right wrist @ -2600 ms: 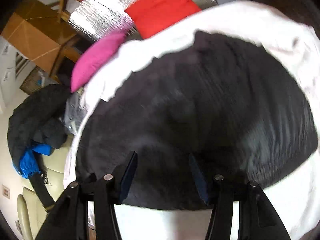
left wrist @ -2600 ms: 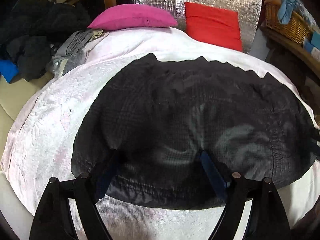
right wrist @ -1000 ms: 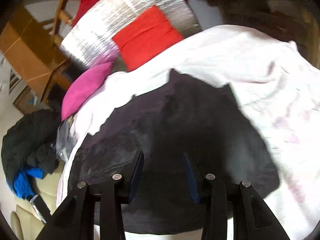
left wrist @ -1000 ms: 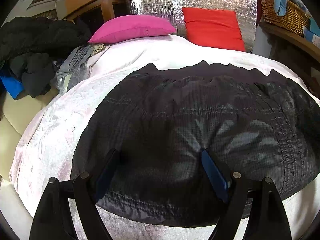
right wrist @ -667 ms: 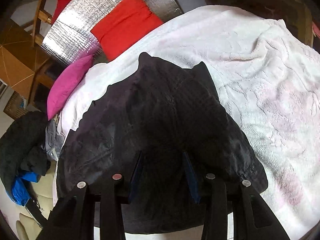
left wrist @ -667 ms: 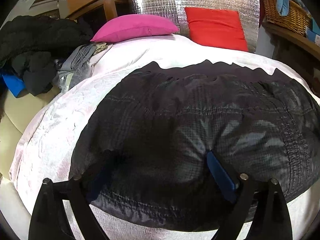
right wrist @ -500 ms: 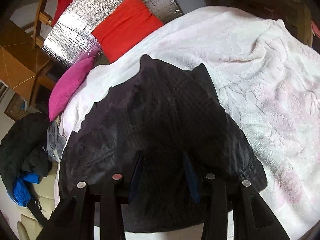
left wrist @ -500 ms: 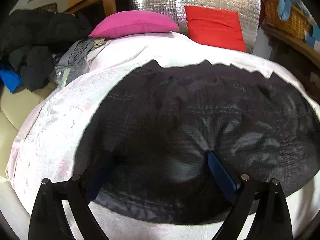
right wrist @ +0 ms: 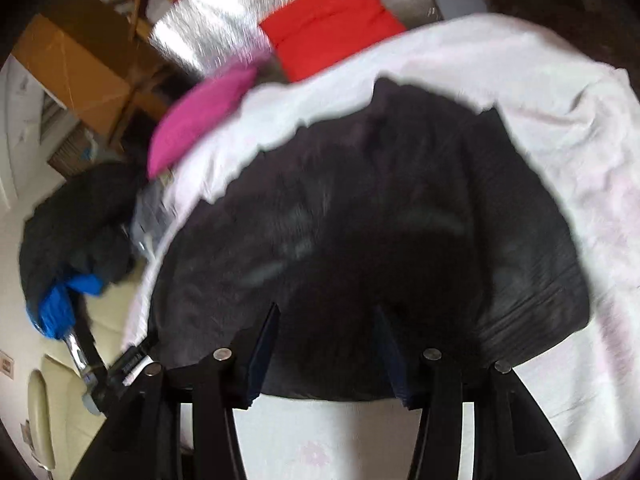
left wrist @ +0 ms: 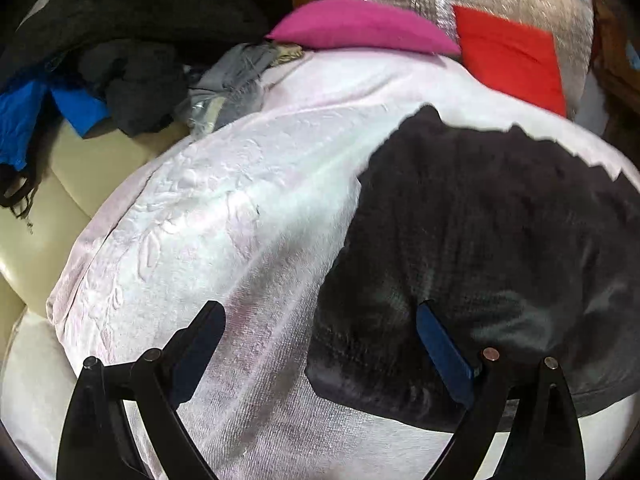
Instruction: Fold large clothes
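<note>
Left wrist view: your left claw (left wrist: pixel 316 332) is spread wide, holding nothing, over the pale pink blanket (left wrist: pixel 224 216). The black quilted jacket (left wrist: pixel 500 240) lies flat on the blanket ahead and to the right of it, the near left corner under the right-hand fingertip. Your right claw (right wrist: pixel 326 316) is also spread and empty, low over the jacket's near hem, which runs just in front of its fingers.

For a clean fold, I would pinch both near corners through all layers before lifting, then carry them evenly toward the far edge so the hem stays straight.

Half a second ago the jacket filled the space between the left fingers; now the left claw has swung left, so the blanket, the grey garment (left wrist: pixel 236 76) and the dark clothes pile (left wrist: pixel 132 52) fill more of the view. The right view has blurred and dropped closer.
</note>
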Motion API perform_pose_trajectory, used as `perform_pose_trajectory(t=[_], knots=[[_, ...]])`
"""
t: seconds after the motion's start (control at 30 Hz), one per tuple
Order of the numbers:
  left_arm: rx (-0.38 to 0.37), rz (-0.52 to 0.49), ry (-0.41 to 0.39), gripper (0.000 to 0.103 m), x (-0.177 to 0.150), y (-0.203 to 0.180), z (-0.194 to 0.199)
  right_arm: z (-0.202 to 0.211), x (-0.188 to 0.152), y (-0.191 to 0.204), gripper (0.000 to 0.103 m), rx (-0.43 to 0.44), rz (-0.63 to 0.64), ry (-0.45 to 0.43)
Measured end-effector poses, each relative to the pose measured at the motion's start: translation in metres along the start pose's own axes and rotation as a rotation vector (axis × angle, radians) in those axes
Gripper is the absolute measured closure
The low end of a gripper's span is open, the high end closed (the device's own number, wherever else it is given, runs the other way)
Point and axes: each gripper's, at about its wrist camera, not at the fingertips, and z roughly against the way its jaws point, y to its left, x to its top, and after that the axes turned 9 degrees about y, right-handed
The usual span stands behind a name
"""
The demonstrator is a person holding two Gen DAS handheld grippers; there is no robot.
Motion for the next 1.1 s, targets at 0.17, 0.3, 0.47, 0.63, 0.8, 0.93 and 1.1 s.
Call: perform_pose_trajectory(t=[0.17,0.3,0.47,0.63,0.8,0.93,1.1], knots=[[-0.087,0.067,0.032,0.007,-0.001,0.018,0.000,-0.008,-0.002,0.005,0.049,-0.044,0.026,0.027],[-0.081,0.102,-0.023,0.007,-0.009,0.031,0.018,0.036,-0.002,-0.019,0.045,-0.008,-0.042,-0.096],[-0.132,0.208,-0.031,0.007,-0.014,0.064,0.026,0.081,-0.013,-0.089,0.030,0.061,-0.254,-0.202],[-0.344,0.276,0.074,0.007,-0.029,0.072,0.014,0.070,-0.027,-0.123,0.030,0.197,-0.331,-0.096],[-0.524,0.323,0.186,0.007,-0.043,0.055,0.003,0.043,-0.044,-0.132,0.030,0.332,-0.423,-0.019],[-0.578,0.363,0.212,0.007,-0.042,0.042,-0.007,0.017,-0.039,-0.132,0.030,0.315,-0.489,-0.026],[-0.616,0.486,0.180,0.007,-0.035,0.041,-0.021,0.003,-0.025,-0.132,0.028,0.334,-0.560,-0.133]])
